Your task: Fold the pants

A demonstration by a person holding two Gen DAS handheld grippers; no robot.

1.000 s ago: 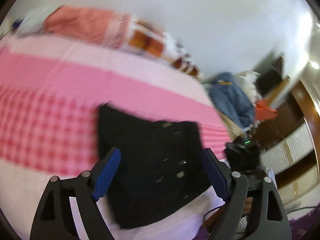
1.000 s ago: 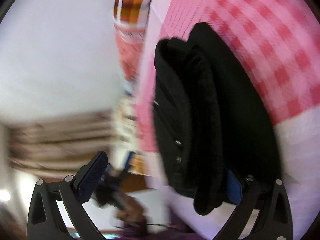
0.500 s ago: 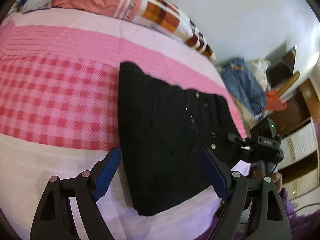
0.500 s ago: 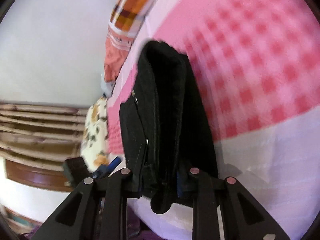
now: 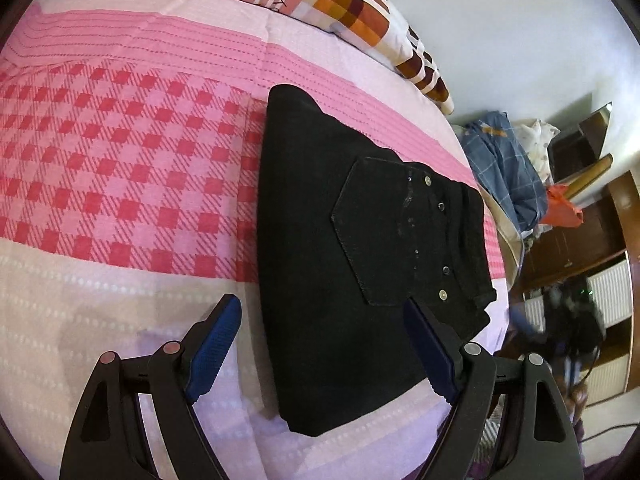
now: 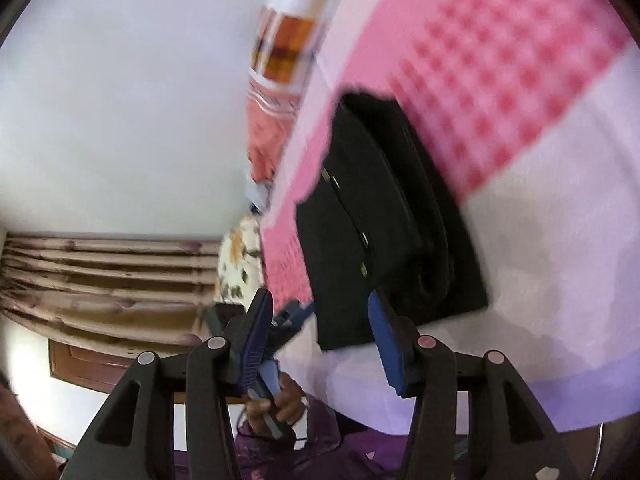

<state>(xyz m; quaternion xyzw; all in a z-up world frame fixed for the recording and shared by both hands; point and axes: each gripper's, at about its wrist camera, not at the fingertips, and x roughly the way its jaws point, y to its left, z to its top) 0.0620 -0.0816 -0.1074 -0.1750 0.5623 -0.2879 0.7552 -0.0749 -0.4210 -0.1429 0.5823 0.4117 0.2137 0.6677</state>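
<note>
Black pants (image 5: 340, 248) lie folded into a compact rectangle on the pink checked bedsheet (image 5: 120, 168), back pocket and metal studs facing up. My left gripper (image 5: 324, 320) hovers open above their near part, one blue pad on each side, not touching the cloth. In the right wrist view the same pants (image 6: 384, 216) lie beyond my right gripper (image 6: 320, 312). Its jaws are opening, with nothing between the blue pads. It has backed off from the pants' waist end at the bed's edge. The right gripper itself shows blurred at the far right of the left wrist view.
Patterned pillows (image 5: 344, 4) line the head of the bed. A heap of blue clothes (image 5: 508, 168) and wooden furniture (image 5: 592, 216) stand beyond the bed's right side. A curtain (image 6: 112, 276) hangs at the left of the right wrist view, and a hand (image 6: 280, 404) shows below the gripper.
My right gripper closed on the pants' waist edge, then let go and pulled back from the bed. My left gripper sank closer to the pants, staying open.
</note>
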